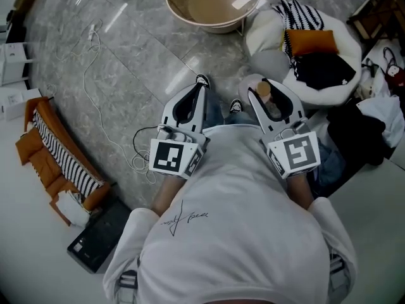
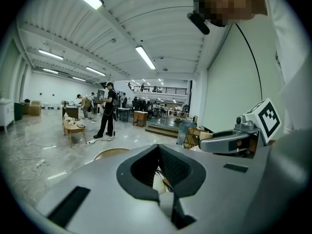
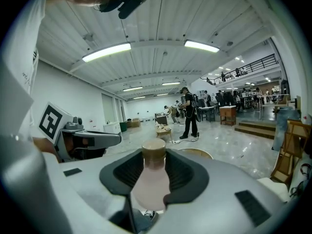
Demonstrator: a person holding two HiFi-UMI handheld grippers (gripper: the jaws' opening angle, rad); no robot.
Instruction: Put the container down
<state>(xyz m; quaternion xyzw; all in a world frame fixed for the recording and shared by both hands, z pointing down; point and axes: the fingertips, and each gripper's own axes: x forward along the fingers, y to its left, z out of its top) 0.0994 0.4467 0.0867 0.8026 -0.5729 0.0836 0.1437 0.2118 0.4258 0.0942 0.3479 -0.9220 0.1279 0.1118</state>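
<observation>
The container (image 3: 150, 182) is a pale pink bottle with a tan cap, and it shows as well in the head view as the container (image 1: 257, 87). My right gripper (image 3: 154, 165) is shut on it, with the dark pads squeezing its neck and body. In the head view the right gripper (image 1: 266, 92) is held close in front of the person's chest, above the floor. My left gripper (image 1: 200, 86) is level with it to the left, jaws together and holding nothing. The left gripper (image 2: 159, 152) has only a hollow between its pads.
On the marble floor ahead stand a round wooden bowl chair (image 1: 214, 4) and a white beanbag (image 1: 329, 90) piled with clothes. Orange striped cushions (image 1: 56, 152), a black box (image 1: 98, 234) and a white cable (image 1: 95, 103) lie to the left. People stand far off (image 2: 107, 110).
</observation>
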